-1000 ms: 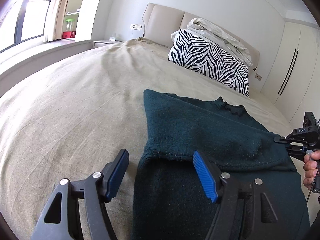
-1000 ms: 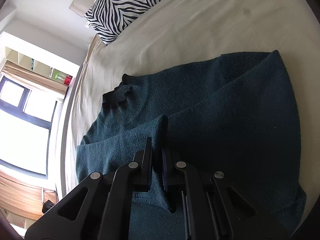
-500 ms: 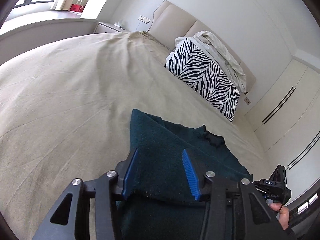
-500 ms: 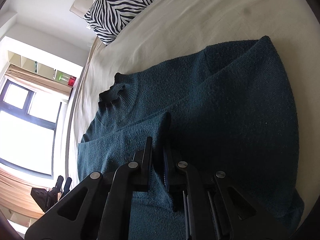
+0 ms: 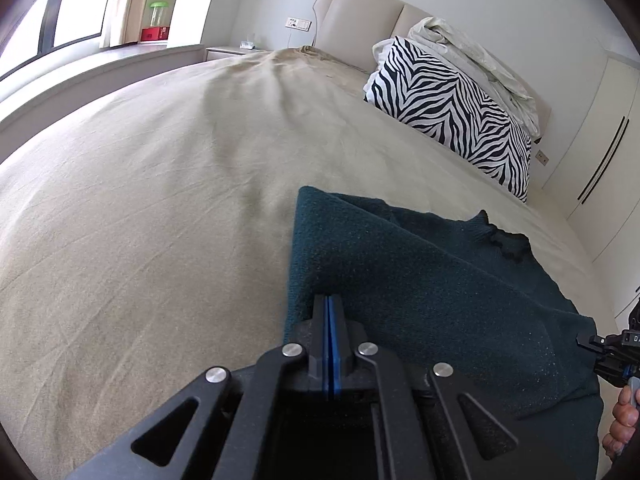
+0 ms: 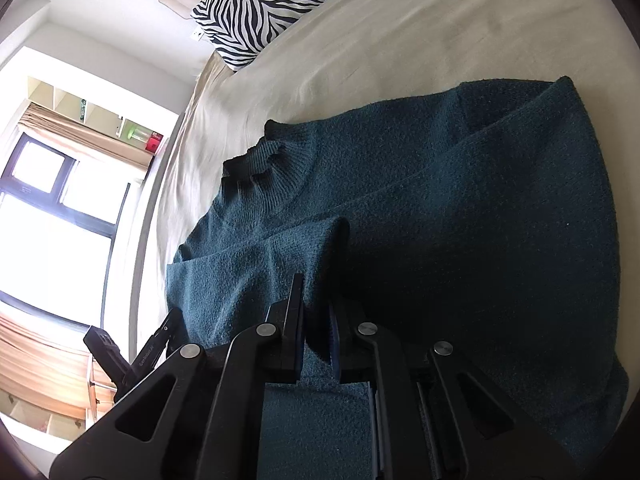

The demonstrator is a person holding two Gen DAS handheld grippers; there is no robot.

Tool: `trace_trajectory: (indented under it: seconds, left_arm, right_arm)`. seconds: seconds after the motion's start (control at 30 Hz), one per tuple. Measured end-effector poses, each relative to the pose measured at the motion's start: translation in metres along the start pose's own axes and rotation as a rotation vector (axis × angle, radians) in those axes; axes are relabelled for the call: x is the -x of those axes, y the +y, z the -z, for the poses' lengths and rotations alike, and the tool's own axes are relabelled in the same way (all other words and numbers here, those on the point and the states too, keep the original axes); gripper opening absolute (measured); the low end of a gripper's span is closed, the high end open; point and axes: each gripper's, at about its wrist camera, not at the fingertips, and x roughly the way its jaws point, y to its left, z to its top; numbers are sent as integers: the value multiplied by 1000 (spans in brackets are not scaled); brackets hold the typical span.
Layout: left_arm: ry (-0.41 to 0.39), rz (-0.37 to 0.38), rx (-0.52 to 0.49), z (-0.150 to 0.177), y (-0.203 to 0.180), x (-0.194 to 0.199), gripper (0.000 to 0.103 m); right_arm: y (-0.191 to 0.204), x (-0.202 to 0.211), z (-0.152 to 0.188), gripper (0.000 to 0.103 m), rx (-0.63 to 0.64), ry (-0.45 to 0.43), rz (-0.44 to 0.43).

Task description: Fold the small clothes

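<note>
A dark teal knit sweater (image 5: 420, 280) lies on the beige bed, its collar (image 5: 508, 240) toward the pillows. My left gripper (image 5: 328, 304) is shut at the sweater's left edge; the blue pads meet and whether cloth is between them is hidden. My right gripper (image 6: 316, 300) is shut on a raised fold of the sweater (image 6: 460, 220), with knit cloth running between its fingers. The collar (image 6: 272, 164) shows in the right wrist view. The right gripper also shows at the left wrist view's right edge (image 5: 612, 352).
The beige bedsheet (image 5: 160, 200) spreads wide to the left. A zebra-print pillow (image 5: 452, 108) and crumpled white bedding (image 5: 472, 48) lean on the headboard. A window ledge (image 5: 80, 76) runs along the left; a wardrobe (image 5: 600, 152) stands at right.
My left gripper went from wide open to fully shut at the sweater's left edge. The right gripper stayed shut on its fold and shifted slightly.
</note>
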Motion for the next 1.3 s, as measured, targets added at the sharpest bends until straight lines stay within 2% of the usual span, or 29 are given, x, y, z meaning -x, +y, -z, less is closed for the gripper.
trace_trajectory:
  seconds: [0.07, 0.17, 0.27, 0.3, 0.37, 0.43, 0.47, 0.57, 0.6, 0.63, 0.67, 0.7, 0.73, 0.77, 0.83, 0.9, 0.93, 0.97, 1.03, 1.13, 1.2, 1.23, 1.3]
  left_arm:
    - [1, -3, 26, -2, 10, 0, 6]
    - [4, -32, -12, -1, 4, 1, 6]
    - [13, -35, -5, -6, 1, 7, 6]
    - [2, -35, -2, -9, -1, 14, 10]
    - [-68, -18, -20, -15, -10, 34, 38]
    - [-111, 34, -27, -26, -21, 46, 52]
    - [-107, 82, -16, -33, -24, 45, 53]
    - [11, 214, 81, -54, -12, 7, 53]
    - [60, 226, 131, -57, -3, -11, 52]
    - [111, 236, 185, -57, 8, -28, 50]
    - [159, 281, 243, -55, 20, -44, 45]
    - [161, 307, 272, -52, 29, -51, 37]
    - [162, 301, 272, -51, 35, -54, 16]
    - [172, 295, 272, -50, 40, -57, 4]
    - [188, 347, 313, -47, 50, -57, 4]
    - [196, 359, 346, -48, 54, -48, 4]
    - [191, 379, 360, -49, 54, -41, 12]
    - [179, 414, 365, -50, 51, -33, 31]
    - [172, 459, 346, -51, 39, -20, 39]
    - [206, 493, 267, -45, 20, -12, 39]
    - [249, 436, 178, -31, 9, -16, 39]
    - [256, 406, 135, -23, 7, -18, 35]
    - [243, 392, 97, -11, 10, -17, 25]
  right_arm:
    - [9, 0, 2, 10, 28, 9, 1]
    - [14, -2, 3, 10, 61, 24, 31]
    - [0, 1, 1, 10, 14, 16, 32]
    - [-6, 2, 1, 10, -13, 10, 22]
    - [-17, 6, 0, 10, -46, -2, 13]
    - [-23, 9, 1, 12, -63, -6, 4]
    - [-26, 9, 1, 12, -75, -8, 3]
    - [-30, 6, 0, 12, -88, -4, 2]
    - [-31, 5, 0, 12, -92, -2, 2]
    - [-31, 4, 1, 12, -94, -1, -2]
    - [-32, 3, 2, 12, -96, 1, -8]
    - [-32, 4, 2, 12, -94, 1, -14]
    - [-33, 4, 3, 12, -90, 1, -17]
    - [-34, 4, 3, 12, -88, 1, -14]
    - [-39, 4, 3, 12, -97, 1, -17]
    - [-43, 5, 4, 12, -110, -2, -26]
    - [-43, 7, 5, 12, -112, -6, -26]
    - [-43, 9, 5, 12, -113, -9, -25]
    - [-40, 14, 7, 12, -113, -21, -36]
    - [-35, 25, 9, 12, -113, -47, -64]
    - [-31, 33, 11, 12, -108, -68, -87]
    - [-29, 34, 12, 12, -103, -73, -94]
    - [-29, 29, 15, 12, -96, -51, -70]
